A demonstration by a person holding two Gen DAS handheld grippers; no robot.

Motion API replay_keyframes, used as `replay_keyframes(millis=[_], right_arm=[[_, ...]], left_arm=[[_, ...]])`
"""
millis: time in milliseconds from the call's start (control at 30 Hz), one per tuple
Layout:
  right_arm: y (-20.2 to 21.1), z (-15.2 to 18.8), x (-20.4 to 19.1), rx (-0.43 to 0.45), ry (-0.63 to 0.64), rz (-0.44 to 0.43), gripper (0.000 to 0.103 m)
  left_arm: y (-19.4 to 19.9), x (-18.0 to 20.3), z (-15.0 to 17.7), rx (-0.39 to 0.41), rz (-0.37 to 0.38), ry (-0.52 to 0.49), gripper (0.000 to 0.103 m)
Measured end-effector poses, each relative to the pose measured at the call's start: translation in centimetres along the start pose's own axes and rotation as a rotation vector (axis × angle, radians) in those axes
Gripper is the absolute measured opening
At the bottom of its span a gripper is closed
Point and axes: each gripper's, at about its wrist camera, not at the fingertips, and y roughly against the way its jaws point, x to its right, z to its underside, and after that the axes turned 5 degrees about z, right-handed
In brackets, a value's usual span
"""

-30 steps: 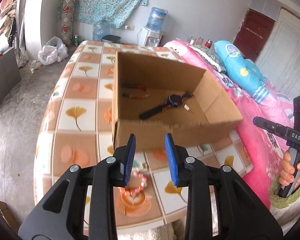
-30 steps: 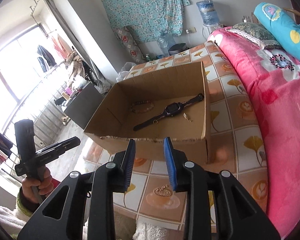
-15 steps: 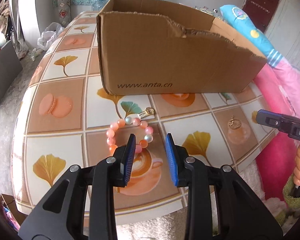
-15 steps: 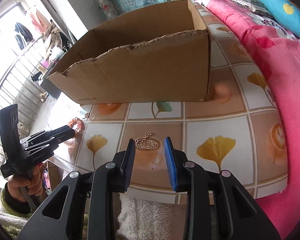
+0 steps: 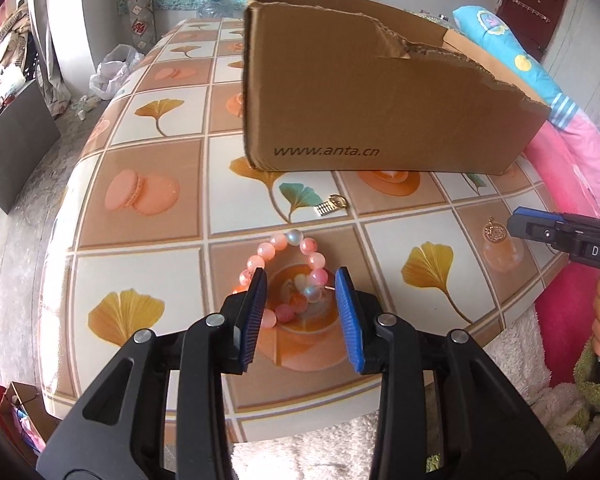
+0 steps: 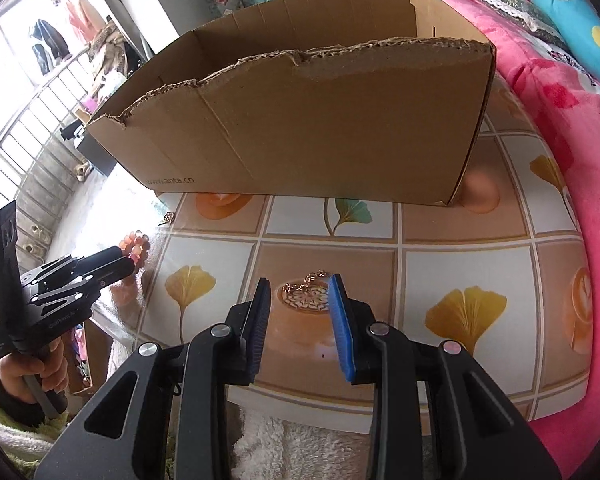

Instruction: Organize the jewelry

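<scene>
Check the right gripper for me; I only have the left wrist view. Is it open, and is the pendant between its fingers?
Observer: It is open. The right gripper has the pendant lying on the table between its fingertips, and neither pad touches it.
Operator: Does the pendant have a chain?
Observer: Yes. A short chain curls off its far edge, on the side toward the box.

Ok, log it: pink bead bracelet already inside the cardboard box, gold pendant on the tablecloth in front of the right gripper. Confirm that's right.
Not quite. The pink bead bracelet lies on the tablecloth outside the cardboard box, between the left gripper's open fingers, per the left wrist view. The gold pendant is where you said.
</scene>
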Motion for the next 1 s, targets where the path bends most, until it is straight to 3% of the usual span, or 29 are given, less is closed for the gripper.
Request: replay_keyframes(millis=[167,367,633,833,1000], right_arm=[[0.4,-0.2,1.2,0.017,-0.025,0.003,0.03],[-0.2,-0.1,2.1,0.008,-0.049,-0.012,0.03],[-1.6,0.1,2.5,-0.006,-0.072,-0.024,0.03],[-1.8,0.1,3.4,0.001,-0.092,-0.065,0.03],[-1.9,0.1,3.6,0.004,-0.091,-0.089,0.03]], left_arm=[[1.5,-0.6,-0.4,0.063,0.015,0.022,0.035],[2.9,0.6,-1.1,0.144,0.057,-0.024,0.038],[-0.3,3.5,-2.7,0.092,-0.011,-0.152,0.037],[-2.5,4.0,-4.1,0.052,-0.016,-0.168,0.022],[-3.9,3.9,-4.5,0.01,-0.033,-0.17,0.018]])
